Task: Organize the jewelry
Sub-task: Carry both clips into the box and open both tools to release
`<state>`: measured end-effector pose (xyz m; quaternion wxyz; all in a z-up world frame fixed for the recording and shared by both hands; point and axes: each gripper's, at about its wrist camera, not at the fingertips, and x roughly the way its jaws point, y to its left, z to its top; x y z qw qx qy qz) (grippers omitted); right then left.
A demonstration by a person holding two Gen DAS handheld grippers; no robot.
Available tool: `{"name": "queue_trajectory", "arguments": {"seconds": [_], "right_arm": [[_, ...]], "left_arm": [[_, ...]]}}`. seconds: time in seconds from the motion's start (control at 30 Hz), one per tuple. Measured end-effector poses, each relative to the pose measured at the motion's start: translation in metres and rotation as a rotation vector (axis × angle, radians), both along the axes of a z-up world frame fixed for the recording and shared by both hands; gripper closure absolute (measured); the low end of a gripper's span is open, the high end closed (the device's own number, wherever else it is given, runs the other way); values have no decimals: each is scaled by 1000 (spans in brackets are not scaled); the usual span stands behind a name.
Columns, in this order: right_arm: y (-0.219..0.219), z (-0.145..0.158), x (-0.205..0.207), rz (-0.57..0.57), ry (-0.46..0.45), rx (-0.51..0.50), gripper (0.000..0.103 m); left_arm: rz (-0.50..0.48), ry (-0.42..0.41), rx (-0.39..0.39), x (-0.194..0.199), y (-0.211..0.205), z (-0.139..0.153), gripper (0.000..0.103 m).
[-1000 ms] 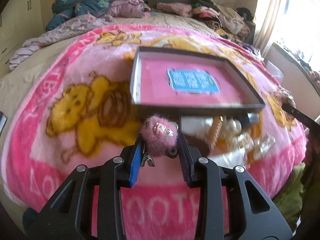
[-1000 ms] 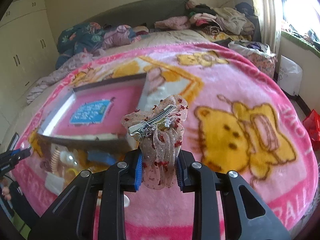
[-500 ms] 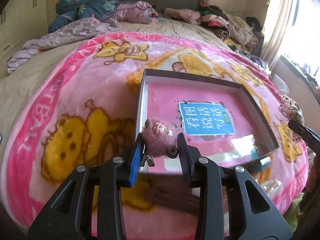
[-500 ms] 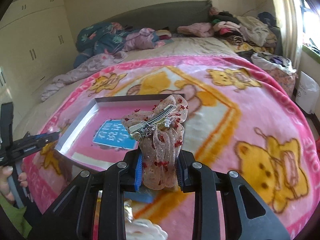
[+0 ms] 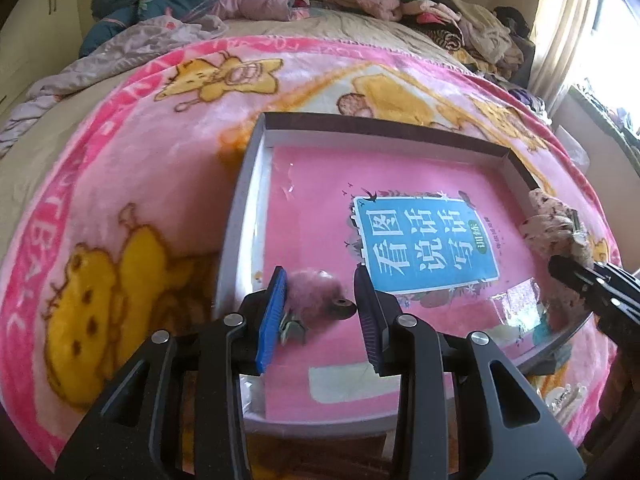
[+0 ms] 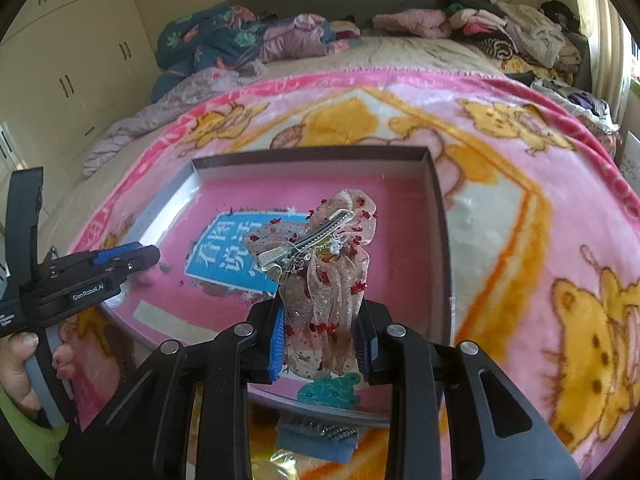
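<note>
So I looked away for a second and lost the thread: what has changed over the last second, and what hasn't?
Both grippers advanced from the near edge of the bed to above the shallow grey box with a pink book in it. The left gripper still clamps the fuzzy pink hair clip; the right gripper still clamps the sheer beige bow clip with red specks. Nothing was let go. The box has not moved on the pink cartoon blanket.

Plush fleece blanket, glossy pink box lining, gauzy bow clip, perhaps fuzzy pompom clip

Two grippers: left gripper, right gripper; two hair clips: one fuzzy pink clip, one sheer bow clip; one shallow box; one pink blanket
</note>
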<state>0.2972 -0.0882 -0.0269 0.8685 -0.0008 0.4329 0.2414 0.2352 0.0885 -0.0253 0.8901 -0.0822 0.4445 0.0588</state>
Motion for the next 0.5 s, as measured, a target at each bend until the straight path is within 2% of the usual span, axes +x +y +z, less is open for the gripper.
{"name": "queue_trajectory", "arguments": {"seconds": [0.1, 0.3, 0.37, 0.43, 0.5], "right_arm": [[6, -10, 3, 6, 22, -19, 74], [13, -17, 1, 8, 35, -38, 53], [14, -15, -2, 5, 24, -50, 38], [12, -13, -6, 4, 17, -52, 37], [9, -10, -9, -4, 11, -52, 34]], "left_arm": [[-9, 2, 7, 4, -3, -2, 77], [-16, 0, 5, 6, -6, -2, 74], [-17, 0, 2, 6, -7, -2, 65], [-14, -4, 0, 6, -6, 0, 57], [-12, -14, -1, 3, -7, 3, 54]]}}
